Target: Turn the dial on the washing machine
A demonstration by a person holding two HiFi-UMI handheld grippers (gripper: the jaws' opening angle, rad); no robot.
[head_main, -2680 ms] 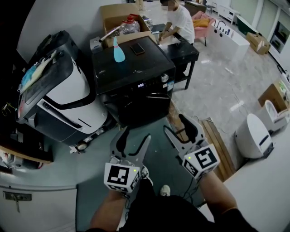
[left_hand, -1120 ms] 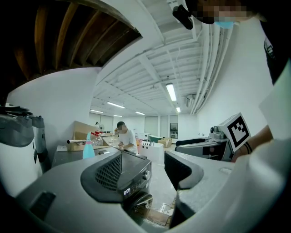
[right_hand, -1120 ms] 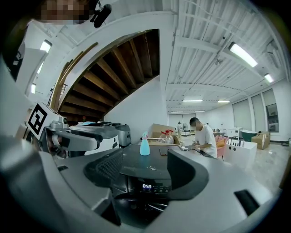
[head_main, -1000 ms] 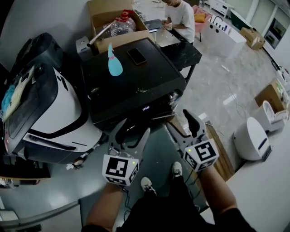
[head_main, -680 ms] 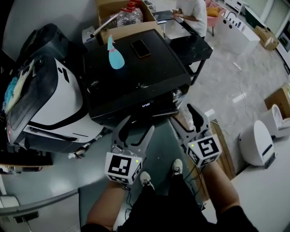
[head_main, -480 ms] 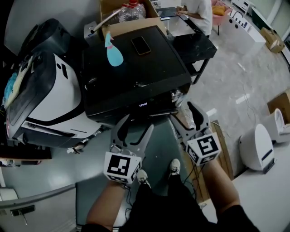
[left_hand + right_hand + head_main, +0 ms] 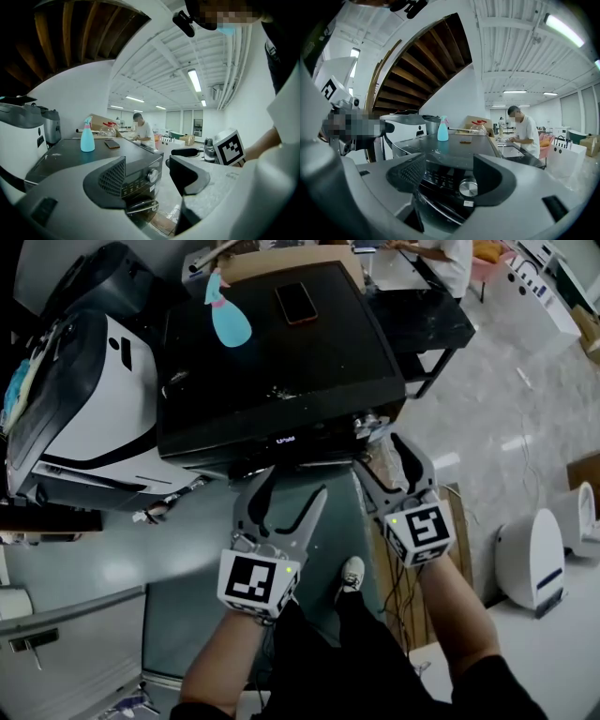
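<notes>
The black washing machine (image 7: 281, 352) stands just ahead of me, its lit front panel (image 7: 286, 440) facing my grippers. Its silver dial (image 7: 468, 187) sits at the panel's right end and also shows in the left gripper view as the dial (image 7: 153, 175). My right gripper (image 7: 382, 463) is open, a short way in front of the dial, which shows between its jaws without touching them. My left gripper (image 7: 289, 495) is open and empty, lower and to the left, below the panel.
A blue spray bottle (image 7: 225, 315) and a phone (image 7: 298, 302) lie on the machine's top. A large white and black appliance (image 7: 94, 418) crowds its left side. Behind are a black table (image 7: 422, 315) and a person (image 7: 524, 133). A white unit (image 7: 530, 559) stands on the floor at right.
I have stepped closer, so the machine fills more of the head view. Both grippers have moved forward to its front; the right one now lines up with the dial.
</notes>
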